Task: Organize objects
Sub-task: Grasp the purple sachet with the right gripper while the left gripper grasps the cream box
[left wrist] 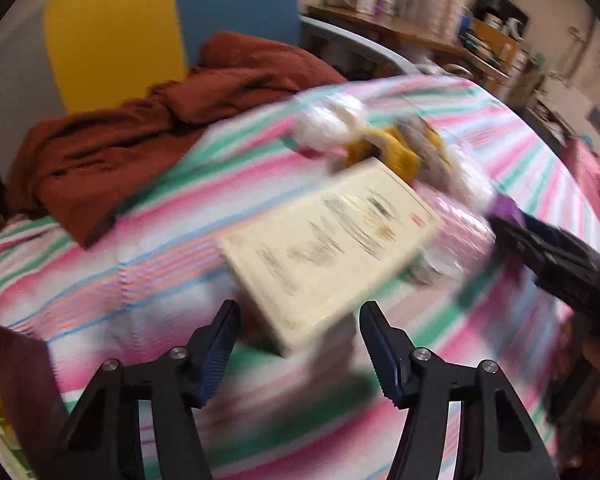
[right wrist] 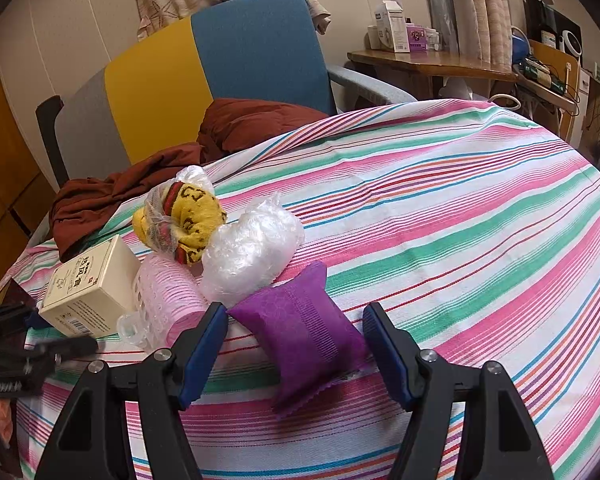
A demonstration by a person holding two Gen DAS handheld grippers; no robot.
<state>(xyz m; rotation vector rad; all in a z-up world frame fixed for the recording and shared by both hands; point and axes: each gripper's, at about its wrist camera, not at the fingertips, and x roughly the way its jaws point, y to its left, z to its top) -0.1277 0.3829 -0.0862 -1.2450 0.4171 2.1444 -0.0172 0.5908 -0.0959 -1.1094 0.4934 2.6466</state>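
Judged the task barely begun, with nothing sorted or set apart as yet. Found all five items bunched in one heap on the left part of the striped table point(right wrist: 460, 200), each touching a neighbour. Noted the box point(right wrist: 90, 288) at the left end, pressed against the pink roller point(right wrist: 172, 296); beyond these, the bagged yellow cloth point(right wrist: 184, 216) and the clear plastic wad point(right wrist: 252, 248); nearest of all, the purple pouch point(right wrist: 304, 328), with its far corner against the wad. Saw a brown garment point(right wrist: 112, 196) sprawled from the chair point(right wrist: 252, 52) onto the far left edge, close to the heap but not part of it. Held the left tool point(left wrist: 298, 344) wide open with nothing in it, pointed at the near end of the box, though too blurred there to tell touching from just short, or flat from tipped. Held the right tool point(right wrist: 294, 344) equally wide and empty, lined up on the pouch, with clear gaps on both sides and no contact visible. Reckoned the whole job left to do: taking each item in turn, splitting the heap, and laying things out in order across the bare right half. Could not tell any intended place for them.
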